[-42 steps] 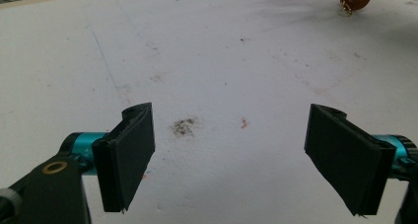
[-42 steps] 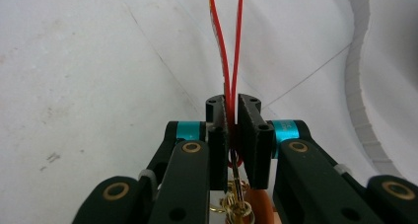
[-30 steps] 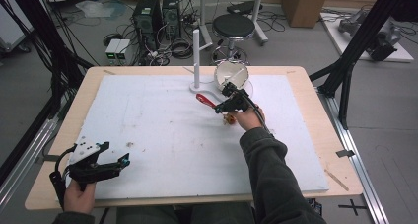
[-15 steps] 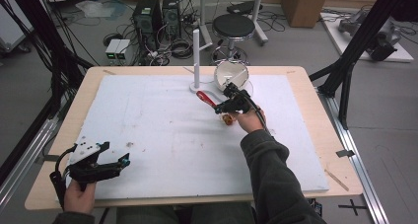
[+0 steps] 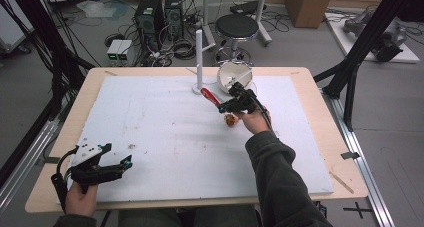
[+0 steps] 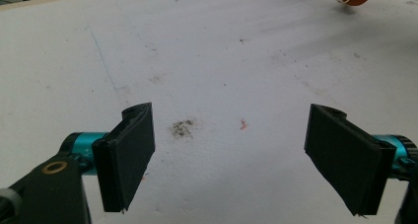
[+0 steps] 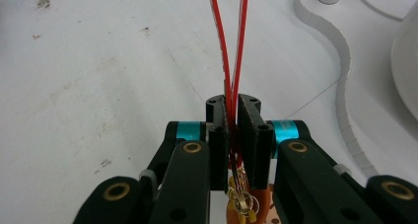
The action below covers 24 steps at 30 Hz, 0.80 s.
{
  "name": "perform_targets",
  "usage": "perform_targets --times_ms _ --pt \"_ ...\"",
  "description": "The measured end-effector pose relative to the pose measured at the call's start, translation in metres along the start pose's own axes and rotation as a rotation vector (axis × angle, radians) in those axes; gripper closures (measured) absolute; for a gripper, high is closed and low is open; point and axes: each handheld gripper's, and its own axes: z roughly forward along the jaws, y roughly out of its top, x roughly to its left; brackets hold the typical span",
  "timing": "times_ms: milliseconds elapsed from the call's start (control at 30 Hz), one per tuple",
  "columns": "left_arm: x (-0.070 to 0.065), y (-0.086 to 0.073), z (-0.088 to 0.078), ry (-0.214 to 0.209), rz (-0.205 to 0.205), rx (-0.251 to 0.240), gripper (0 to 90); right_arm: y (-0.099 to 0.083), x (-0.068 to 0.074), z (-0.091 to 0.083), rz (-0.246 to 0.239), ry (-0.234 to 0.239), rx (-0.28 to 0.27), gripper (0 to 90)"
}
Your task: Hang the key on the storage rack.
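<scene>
While the left tongs [image 5: 112,163] are held over the near left corner of the white-covered tabletop [image 5: 165,132], their jaws are spread wide with nothing between them, and only a dark smudge [image 6: 183,128] is seen on the sheet ahead. At the far side, the right tongs [image 5: 231,106] are closed tight on a red band [image 7: 231,46], which is pinched between the jaws and runs forward in two strands toward a white post [image 5: 199,59] on its flat base. Just beyond the right tongs a white bowl [image 5: 233,76] is seen tilted on its side; what it holds cannot be told. A small orange-and-gold piece [image 5: 230,120] hangs just beneath the right tongs.
</scene>
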Motion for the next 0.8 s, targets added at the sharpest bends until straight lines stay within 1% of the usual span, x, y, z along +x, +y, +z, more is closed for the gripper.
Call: perform_targets --times_ms 67,167,300,367,500,667,767,800 --pt "0.000 0.000 0.000 0.000 0.000 0.000 19.7 0.000 0.000 -0.001 0.004 -0.001 -0.005 83.0" --pt "0.000 0.000 0.000 0.001 0.002 0.000 19.8 0.000 -0.002 -0.003 -0.005 -0.002 -0.018 83.0" --pt "0.000 0.000 0.000 0.002 0.002 0.000 19.8 0.001 -0.001 -0.005 0.008 -0.001 -0.017 83.0" --pt "0.000 0.000 0.000 0.003 0.003 -0.001 19.7 0.002 -0.002 -0.006 -0.003 -0.001 -0.025 83.0" --pt "0.000 0.000 0.000 0.002 0.002 -0.001 19.7 0.005 -0.001 -0.008 -0.003 -0.007 -0.048 83.1" --pt "0.000 0.000 0.000 -0.001 0.001 0.000 19.7 0.004 -0.003 -0.010 0.006 -0.012 -0.053 83.2" --pt "0.000 0.000 0.001 0.003 0.002 -0.001 19.7 0.005 -0.002 -0.011 0.013 -0.016 -0.067 83.2" --pt "0.000 0.000 0.001 0.003 0.002 -0.001 19.7 0.005 -0.003 -0.011 0.008 -0.017 -0.077 83.2"
